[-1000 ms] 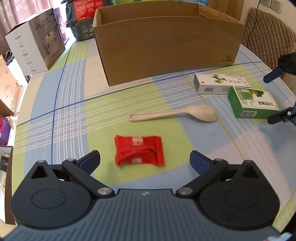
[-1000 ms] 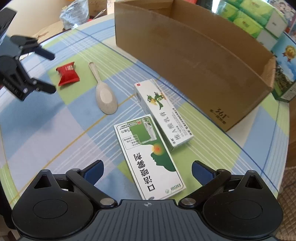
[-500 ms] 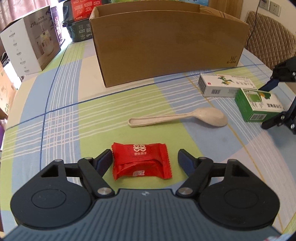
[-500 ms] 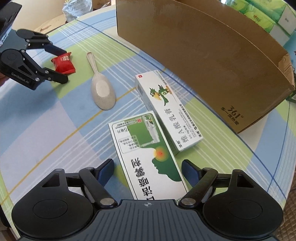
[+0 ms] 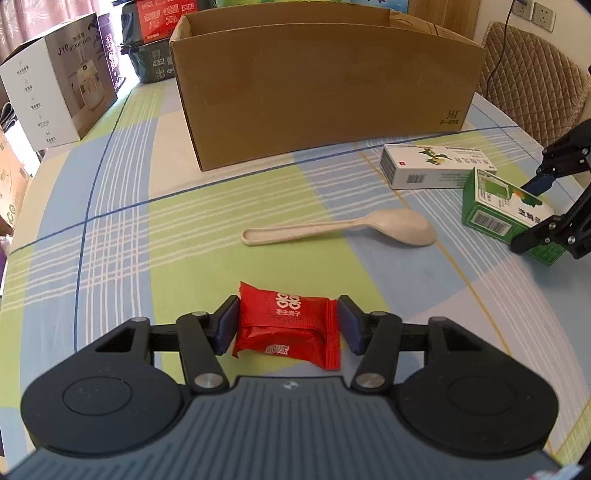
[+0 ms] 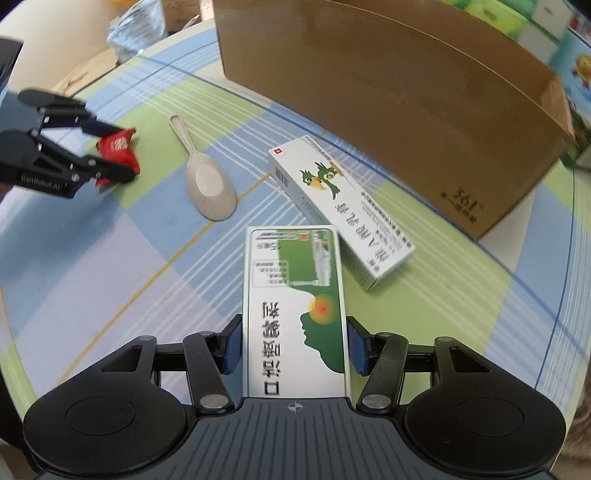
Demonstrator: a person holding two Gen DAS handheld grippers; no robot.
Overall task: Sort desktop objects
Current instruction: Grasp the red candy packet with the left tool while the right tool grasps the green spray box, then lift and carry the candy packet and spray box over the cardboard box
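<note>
The red snack packet [image 5: 286, 328] is being pinched by the left gripper [image 5: 287, 325], the green medicine box [image 6: 295, 314] by the right gripper [image 6: 294, 345] (open tablecloth [image 5: 110, 229] lying leftward).

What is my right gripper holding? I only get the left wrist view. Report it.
Observer: The right gripper's blue pads press both long sides of the green box.
Operator: The red packet is mine. Check the spoon's bowl.
Observer: The spoon lies hollow side up.
Operator: Scan off the table.
Observer: A crumpled clear bag lies beyond the table's far left edge.
</note>
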